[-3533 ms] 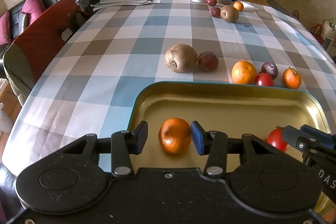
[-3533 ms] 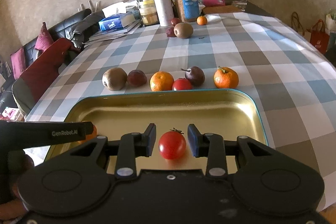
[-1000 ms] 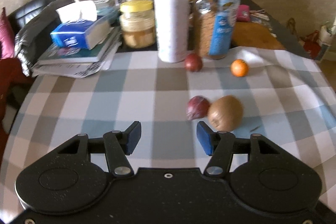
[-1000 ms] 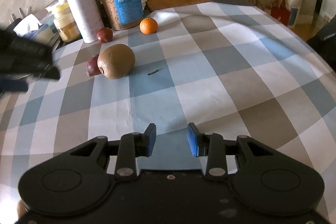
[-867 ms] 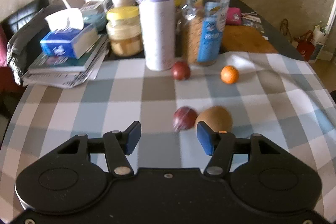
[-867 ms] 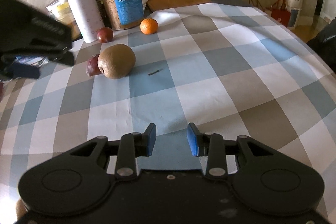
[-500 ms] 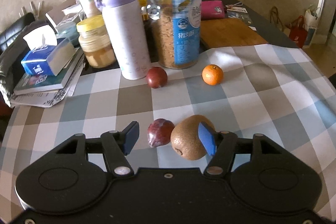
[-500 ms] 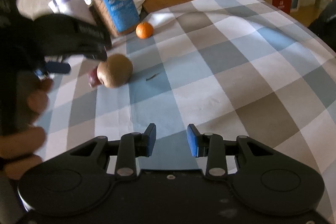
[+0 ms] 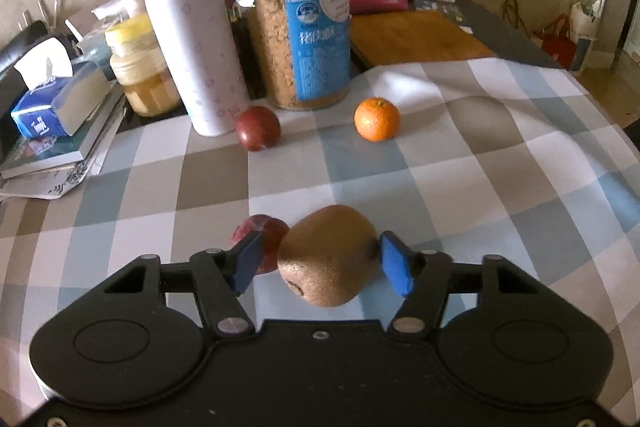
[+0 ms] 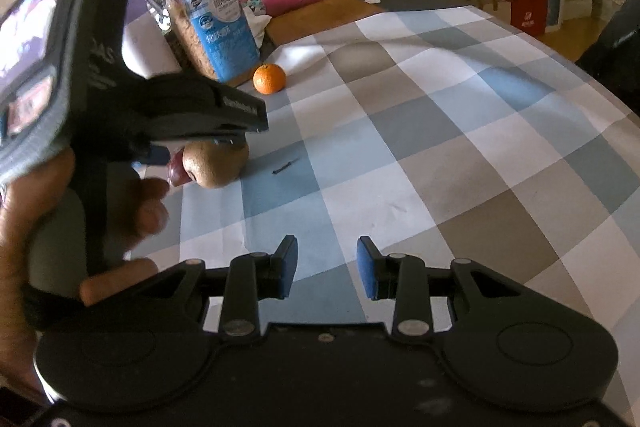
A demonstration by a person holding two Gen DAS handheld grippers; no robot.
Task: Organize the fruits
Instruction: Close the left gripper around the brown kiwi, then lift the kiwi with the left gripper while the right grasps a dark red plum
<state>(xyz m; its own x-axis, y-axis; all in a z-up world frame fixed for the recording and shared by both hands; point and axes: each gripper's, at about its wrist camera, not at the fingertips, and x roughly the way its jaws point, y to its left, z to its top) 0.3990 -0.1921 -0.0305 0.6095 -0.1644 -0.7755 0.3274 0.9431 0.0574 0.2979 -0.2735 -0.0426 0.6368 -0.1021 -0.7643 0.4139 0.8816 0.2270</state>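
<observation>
Checked cloth in blue, grey and white covers the counter [image 9: 500, 163], and its far end is crowded with a tall jar [image 9: 304, 7], a lilac flask [image 9: 188, 39], a yellow-lidded pot [image 9: 140, 75] and a tissue box [image 9: 52, 99] on books, which leaves the loose fruit out on the open squares in front.

The left gripper [image 9: 320, 261] is angled down over a kiwi [image 9: 328, 255] so that the fruit sits between its blue fingers [image 9: 394, 267]. The fingers have just been closing: the right pad appears to touch the kiwi's skin, while the left pad, as far as can be seen, stands just off it, in front of a dark red fruit [image 9: 260, 239] that lies touching or just beside the kiwi. That neighbour probably explains the offset approach, since the left finger has to slip into the narrow space between the two. From the right wrist view the kiwi [image 10: 216, 163] seems to rest on the cloth, not yet lifted.

The right gripper [image 10: 326, 267] hangs nearer, fingers spread and holding nothing, over bare cloth; it looks parked clear of the other hand [image 10: 48, 227].

Another dark red fruit [image 9: 258, 129] sits against the flask's foot, and a small orange [image 9: 376, 119] lies just in front of the jar, both still to be gathered.
</observation>
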